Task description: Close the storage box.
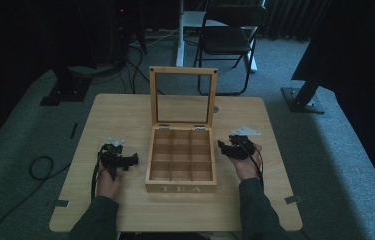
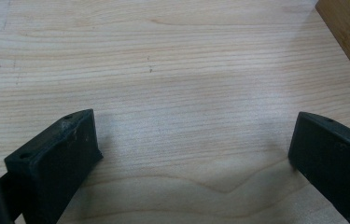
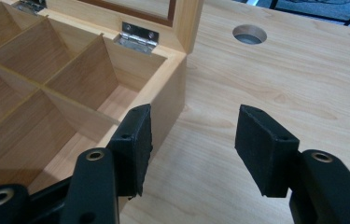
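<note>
The table carried a wooden tea box at its middle, nearer the front edge than the back, with the glass-paned lid stood upright on two small metal hinges along the box's back wall. All nine compartments looked bare, so the box probably weighed little; it read as rigid, smooth-sided wood, likely a bit slick under rubber pads. The pane and hinges were judged the fragile parts. The best hold seemed the lid's wooden frame at its top rail or a side rail, never the glass, or the side walls for shifting the whole box. The left gripper sat left of the box, jaws spread wide over bare tabletop, nothing between them. The right gripper sat beside the box's right wall near its back corner, jaws parted and empty, one pad overlapping that wall's rim in its own view.
</note>
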A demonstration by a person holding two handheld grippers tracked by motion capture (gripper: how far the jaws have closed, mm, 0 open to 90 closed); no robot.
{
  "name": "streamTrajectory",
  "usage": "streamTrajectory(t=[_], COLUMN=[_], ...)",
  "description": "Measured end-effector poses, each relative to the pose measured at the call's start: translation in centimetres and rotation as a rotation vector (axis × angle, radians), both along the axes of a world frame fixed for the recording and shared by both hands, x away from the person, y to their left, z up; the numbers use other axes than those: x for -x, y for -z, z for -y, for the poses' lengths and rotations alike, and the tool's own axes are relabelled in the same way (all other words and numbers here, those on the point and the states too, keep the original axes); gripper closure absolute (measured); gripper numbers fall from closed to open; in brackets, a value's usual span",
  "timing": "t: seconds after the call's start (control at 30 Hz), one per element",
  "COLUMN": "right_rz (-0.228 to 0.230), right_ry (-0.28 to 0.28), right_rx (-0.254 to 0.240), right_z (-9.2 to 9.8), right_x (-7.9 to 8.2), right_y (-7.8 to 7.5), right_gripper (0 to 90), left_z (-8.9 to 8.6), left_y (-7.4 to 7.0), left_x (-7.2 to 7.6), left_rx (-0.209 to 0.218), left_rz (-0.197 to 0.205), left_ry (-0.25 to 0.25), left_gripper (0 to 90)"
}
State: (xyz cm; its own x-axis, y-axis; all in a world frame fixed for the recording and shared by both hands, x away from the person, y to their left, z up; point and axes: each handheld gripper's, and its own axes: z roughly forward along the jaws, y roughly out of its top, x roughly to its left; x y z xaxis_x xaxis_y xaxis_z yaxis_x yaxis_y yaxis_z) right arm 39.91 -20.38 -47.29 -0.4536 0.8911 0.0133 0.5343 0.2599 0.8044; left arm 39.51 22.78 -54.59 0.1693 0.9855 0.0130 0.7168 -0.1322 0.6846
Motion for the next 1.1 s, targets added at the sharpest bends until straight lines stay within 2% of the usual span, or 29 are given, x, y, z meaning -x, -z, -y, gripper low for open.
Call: streamTrajectory(t=[0.57, 0.73, 1.1], right_rz=[0.023, 0.031, 0.039], right_ry=[-0.024, -0.047, -0.031], right_rx=[0.0, 0.019, -0.019], right_z=[-1.5, -2.0, -1.7], right_x=[-1.8, -2.2, -3.9], right_y=[-1.1, -1.5, -2.9], right_gripper=[41.7, 40.7, 38.4], left_z=[0.0, 0.0, 0.0], left_y=[0.0, 0.0, 0.0], left_x=[0.0, 0.0, 0.0], left_rx=[0.0, 0.002, -0.001], left_rz=[0.001, 0.003, 0.001], left_ry=[0.0, -0.002, 0.001], left_gripper=[1.6, 1.6, 1.6])
